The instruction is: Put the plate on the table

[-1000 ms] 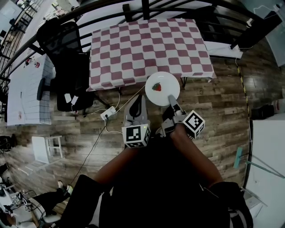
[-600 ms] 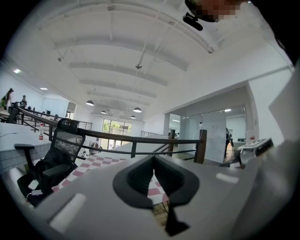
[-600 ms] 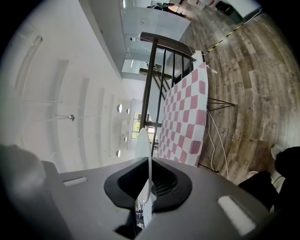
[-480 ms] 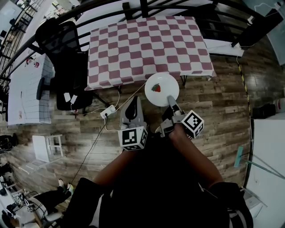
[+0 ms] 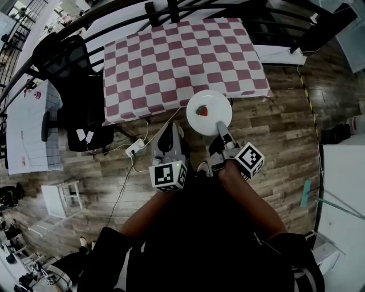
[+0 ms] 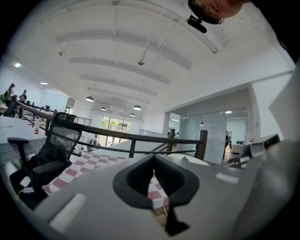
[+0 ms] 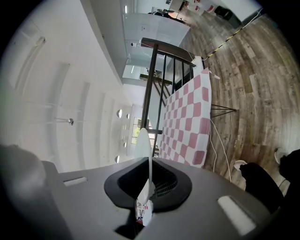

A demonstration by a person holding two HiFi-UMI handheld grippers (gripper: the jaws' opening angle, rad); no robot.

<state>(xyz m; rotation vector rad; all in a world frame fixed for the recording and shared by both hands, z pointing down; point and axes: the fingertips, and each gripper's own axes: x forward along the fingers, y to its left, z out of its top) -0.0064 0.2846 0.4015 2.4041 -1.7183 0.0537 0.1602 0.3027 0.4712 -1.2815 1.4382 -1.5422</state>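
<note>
The right gripper (image 5: 219, 125) clamped the white plate (image 5: 212, 104) by its rim, over the floor (image 5: 274, 122) just off the near edge of the checkered table (image 5: 171, 57). The left gripper (image 5: 170, 132) was closed and empty. Setting the plate down remained.

The checkered tabletop (image 5: 171, 63) offers open cloth from its near edge inward. A black office chair (image 5: 85, 108) crowds its left side, and a dark railing (image 5: 173, 10) bounds the far edge.

Grey left tongs (image 5: 171, 129), right tongs (image 5: 219, 125), marker cubes (image 5: 168, 175) (black-and-white), black top (image 5: 211, 239).
</note>
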